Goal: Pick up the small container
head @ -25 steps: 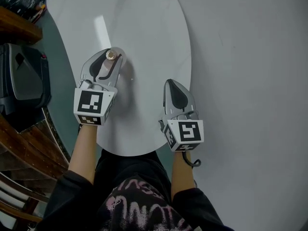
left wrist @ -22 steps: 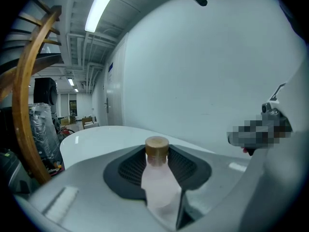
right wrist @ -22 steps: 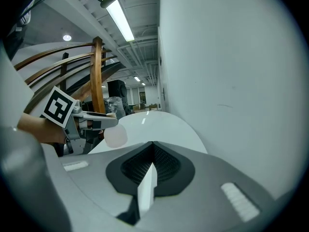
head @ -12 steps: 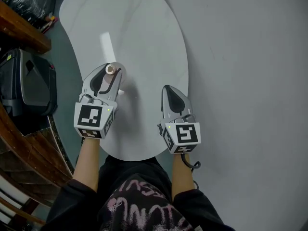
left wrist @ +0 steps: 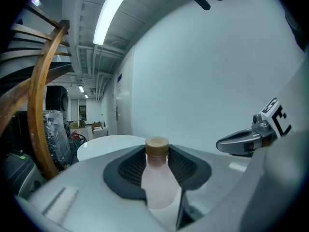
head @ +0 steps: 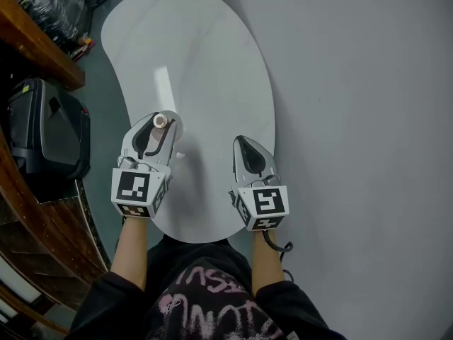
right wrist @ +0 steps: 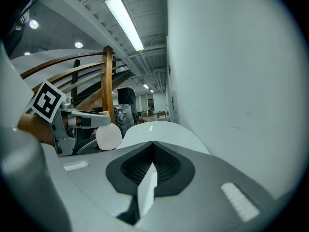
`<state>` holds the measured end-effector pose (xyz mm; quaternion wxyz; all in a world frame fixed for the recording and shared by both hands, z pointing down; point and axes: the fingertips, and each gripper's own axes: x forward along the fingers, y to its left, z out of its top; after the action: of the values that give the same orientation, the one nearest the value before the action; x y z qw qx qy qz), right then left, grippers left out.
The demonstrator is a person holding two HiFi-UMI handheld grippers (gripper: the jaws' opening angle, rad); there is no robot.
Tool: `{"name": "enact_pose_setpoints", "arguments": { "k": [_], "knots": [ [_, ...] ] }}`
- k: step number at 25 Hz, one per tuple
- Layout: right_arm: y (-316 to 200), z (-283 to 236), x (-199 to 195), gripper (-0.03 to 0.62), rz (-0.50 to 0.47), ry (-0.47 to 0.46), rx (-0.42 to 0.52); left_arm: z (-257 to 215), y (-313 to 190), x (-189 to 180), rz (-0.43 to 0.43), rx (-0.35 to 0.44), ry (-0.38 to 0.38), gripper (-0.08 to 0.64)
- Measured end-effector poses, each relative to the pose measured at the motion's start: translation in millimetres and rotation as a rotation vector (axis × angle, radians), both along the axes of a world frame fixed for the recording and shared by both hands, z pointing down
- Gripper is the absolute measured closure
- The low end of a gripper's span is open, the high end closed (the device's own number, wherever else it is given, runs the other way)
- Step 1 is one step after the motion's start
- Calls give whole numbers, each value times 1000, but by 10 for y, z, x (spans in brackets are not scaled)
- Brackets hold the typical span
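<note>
The small container [head: 160,121] is a pale pink bottle with a tan cap. It stands upright between the jaws of my left gripper [head: 161,119], which is shut on it over the white oval table [head: 205,62]. The left gripper view shows the bottle [left wrist: 158,187] pinched by the dark pads [left wrist: 126,170], its cap poking above them. My right gripper [head: 245,144] hovers beside it over the table's right side, shut with nothing in it. From the right gripper view, the bottle's rounded body [right wrist: 108,137] shows in the left gripper [right wrist: 82,121].
A grey wall [head: 354,119] runs along the table's right side. A black case [head: 49,133] and curved wooden chair rails [head: 35,55] stand to the left. Wrapped bags [head: 42,2] lie at the far left. The person's dark printed top [head: 205,296] is at the bottom.
Both grippers have drawn back toward the table's near end, and the table now looks smaller and farther. The left gripper stays shut on the bottle; the right stays shut.
</note>
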<state>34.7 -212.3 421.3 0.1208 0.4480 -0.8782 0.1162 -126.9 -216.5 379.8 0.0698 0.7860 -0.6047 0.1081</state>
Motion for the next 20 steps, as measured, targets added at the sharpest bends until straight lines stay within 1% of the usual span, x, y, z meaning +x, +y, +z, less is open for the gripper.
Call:
{"name": "enact_pose_setpoints", "arguments": {
  "k": [16, 20],
  "knots": [
    [118, -577, -319, 580, -72, -17, 87, -590, 387, -196, -34, 75, -10, 418],
    [100, -672, -306, 580, -87, -18, 104, -699, 407, -197, -48, 90, 36, 419]
  ]
}}
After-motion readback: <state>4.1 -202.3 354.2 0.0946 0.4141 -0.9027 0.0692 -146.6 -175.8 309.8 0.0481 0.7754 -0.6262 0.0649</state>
